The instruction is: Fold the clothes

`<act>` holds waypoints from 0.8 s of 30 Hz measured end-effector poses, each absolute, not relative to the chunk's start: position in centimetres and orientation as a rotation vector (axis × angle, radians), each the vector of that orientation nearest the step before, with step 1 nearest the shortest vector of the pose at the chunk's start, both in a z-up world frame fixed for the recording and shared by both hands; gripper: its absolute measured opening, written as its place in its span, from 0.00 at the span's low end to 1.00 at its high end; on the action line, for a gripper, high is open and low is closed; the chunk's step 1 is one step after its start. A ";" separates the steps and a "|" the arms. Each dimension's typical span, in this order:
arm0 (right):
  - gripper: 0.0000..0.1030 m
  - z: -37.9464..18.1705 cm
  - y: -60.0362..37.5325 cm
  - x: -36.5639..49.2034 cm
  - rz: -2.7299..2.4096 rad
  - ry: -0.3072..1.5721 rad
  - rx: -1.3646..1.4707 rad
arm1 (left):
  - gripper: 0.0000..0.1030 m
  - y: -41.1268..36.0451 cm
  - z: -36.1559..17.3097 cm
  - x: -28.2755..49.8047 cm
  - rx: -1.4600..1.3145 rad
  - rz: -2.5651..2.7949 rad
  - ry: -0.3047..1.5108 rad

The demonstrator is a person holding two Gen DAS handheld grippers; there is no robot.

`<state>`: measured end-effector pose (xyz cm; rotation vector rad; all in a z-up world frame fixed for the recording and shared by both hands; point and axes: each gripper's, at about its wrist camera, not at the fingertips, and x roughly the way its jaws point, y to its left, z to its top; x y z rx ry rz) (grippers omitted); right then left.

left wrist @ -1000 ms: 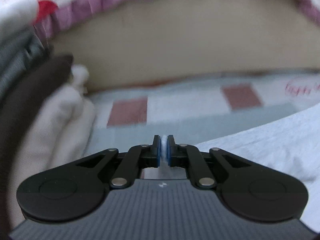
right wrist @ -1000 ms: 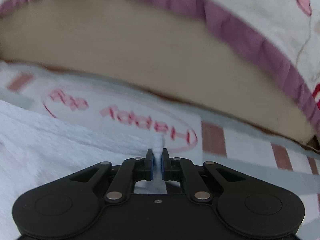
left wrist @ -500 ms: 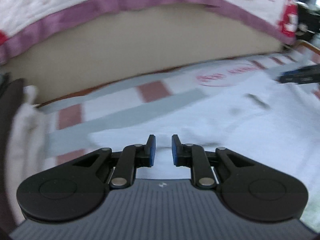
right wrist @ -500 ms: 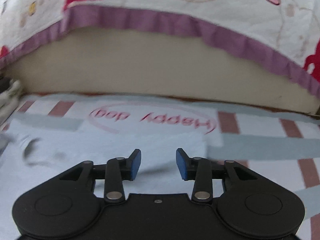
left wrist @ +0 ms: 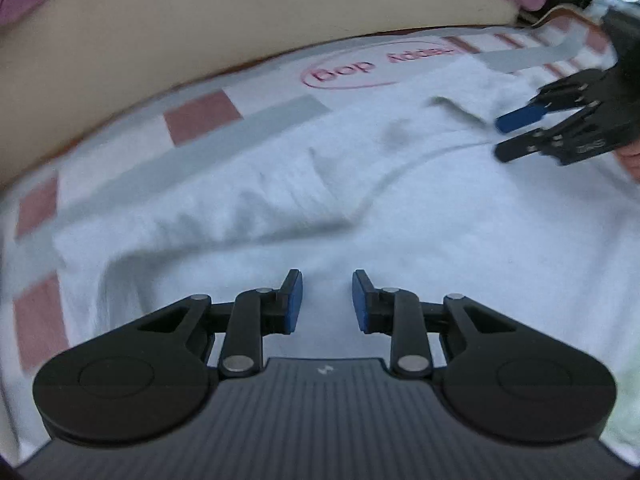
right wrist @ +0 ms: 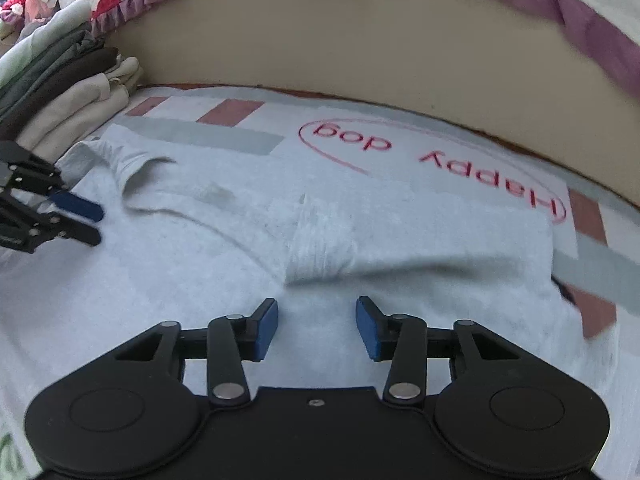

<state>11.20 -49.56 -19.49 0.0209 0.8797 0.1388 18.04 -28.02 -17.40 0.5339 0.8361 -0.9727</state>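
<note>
A white T-shirt (right wrist: 360,232) lies spread on the patterned mat (right wrist: 460,160), top edge folded over. Both the left hand-held gripper (left wrist: 327,300) and right hand-held gripper (right wrist: 317,326) hover spread, empty, likely so the cloth settles flat.

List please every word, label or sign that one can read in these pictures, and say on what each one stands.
"Happy dog": red letters inside a red oval, printed on the checked mat; they appear upside down in the right wrist view.
A small white bolt-like mark on the body of the left gripper: a sign, not letters.
Grey marking on the right gripper seen from the left wrist: too blurred to read.
</note>
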 end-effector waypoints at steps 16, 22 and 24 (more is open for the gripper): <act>0.59 -17.4 -53.8 18.1 -0.106 0.748 0.234 | 0.32 -28.3 -16.5 27.2 0.557 -0.528 0.752; 0.59 -16.3 -56.2 17.1 -0.145 0.747 0.402 | 0.41 -23.7 -15.0 27.3 0.434 -0.509 0.813; 0.59 -15.9 -53.8 17.0 -0.059 0.793 0.231 | 0.43 -22.1 -14.4 27.4 0.392 -0.502 0.833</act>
